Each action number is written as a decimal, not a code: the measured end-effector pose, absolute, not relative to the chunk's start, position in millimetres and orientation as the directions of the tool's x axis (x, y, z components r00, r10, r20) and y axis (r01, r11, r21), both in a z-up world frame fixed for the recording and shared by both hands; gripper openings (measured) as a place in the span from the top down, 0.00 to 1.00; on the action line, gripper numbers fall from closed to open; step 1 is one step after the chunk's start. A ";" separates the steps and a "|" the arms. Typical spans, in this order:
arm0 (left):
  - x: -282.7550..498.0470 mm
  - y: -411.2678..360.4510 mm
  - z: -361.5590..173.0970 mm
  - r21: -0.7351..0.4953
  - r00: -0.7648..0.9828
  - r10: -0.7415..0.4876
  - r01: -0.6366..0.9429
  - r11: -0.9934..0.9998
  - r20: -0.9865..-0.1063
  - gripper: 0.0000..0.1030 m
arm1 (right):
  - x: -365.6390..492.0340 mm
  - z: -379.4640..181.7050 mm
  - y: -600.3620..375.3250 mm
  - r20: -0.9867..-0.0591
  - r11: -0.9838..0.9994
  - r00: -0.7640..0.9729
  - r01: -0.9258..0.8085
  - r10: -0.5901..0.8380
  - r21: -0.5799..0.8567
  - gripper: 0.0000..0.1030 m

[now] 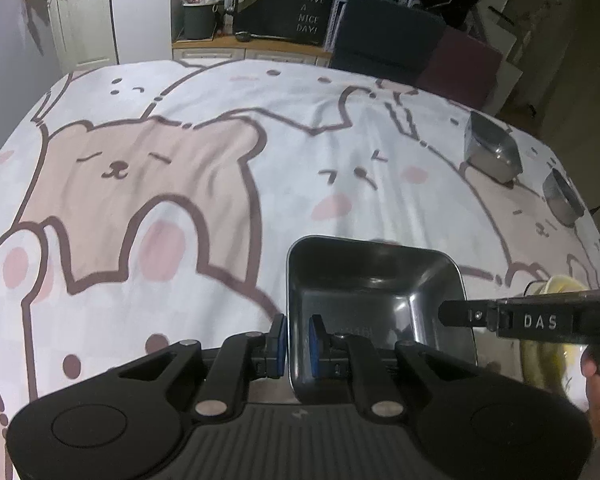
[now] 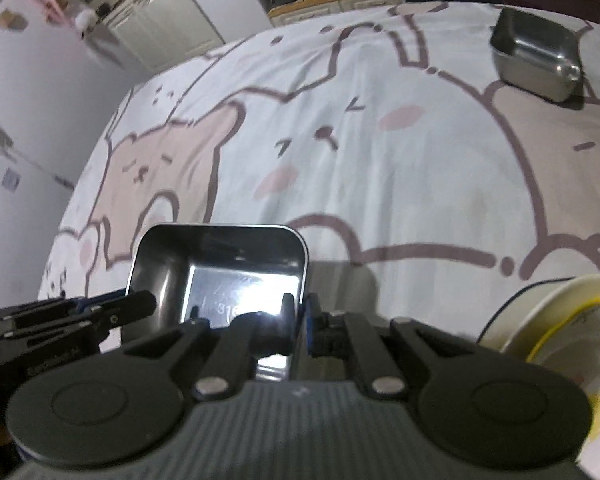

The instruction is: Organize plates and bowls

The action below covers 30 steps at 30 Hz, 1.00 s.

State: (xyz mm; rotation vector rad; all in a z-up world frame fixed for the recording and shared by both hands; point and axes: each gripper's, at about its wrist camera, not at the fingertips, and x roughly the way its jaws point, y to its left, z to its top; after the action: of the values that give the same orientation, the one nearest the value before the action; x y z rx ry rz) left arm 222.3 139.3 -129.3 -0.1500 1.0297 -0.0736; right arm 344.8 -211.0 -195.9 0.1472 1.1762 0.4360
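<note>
Both grippers are on the same square steel dish [image 1: 376, 300] here: the left gripper [image 1: 298, 342] has its blue pads pinching the dish's left wall, one pad outside and one inside, while the right gripper [image 2: 298, 322] clamps the opposite wall the same way. The dish sits low over the bear-print tablecloth [image 1: 204, 168], at about 6 o'clock in both wrist views. A second square steel dish [image 2: 538, 58] rests at 1 o'clock in the right wrist view, well apart. A round steel bowl [image 1: 564, 196] sits near the cloth's right edge (partly cut off), and a white-and-yellow bowl [image 2: 560, 320] lies at 4 o'clock.
</note>
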 end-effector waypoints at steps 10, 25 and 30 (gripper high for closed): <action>216.1 145.1 -138.2 -0.145 0.489 -0.125 -0.004 0.989 -0.863 0.88 | 328.8 -207.6 -196.0 -0.880 0.911 0.279 -0.271 0.383 0.311 0.94; 215.4 157.6 -150.1 -0.149 0.459 -0.123 -0.020 0.989 -0.880 0.88 | 329.6 -216.7 -179.3 -0.892 0.905 0.248 -0.303 0.378 0.299 0.92; 216.3 157.7 -151.7 -0.148 0.454 -0.124 -0.018 0.989 -0.883 0.88 | 329.9 -218.1 -177.1 -0.893 0.902 0.245 -0.312 0.378 0.297 0.92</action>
State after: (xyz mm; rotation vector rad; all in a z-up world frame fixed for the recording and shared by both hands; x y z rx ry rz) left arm 216.3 157.7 -151.7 -0.1434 1.0991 -0.0656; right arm 329.9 -177.1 -218.1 0.0620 1.2371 0.4716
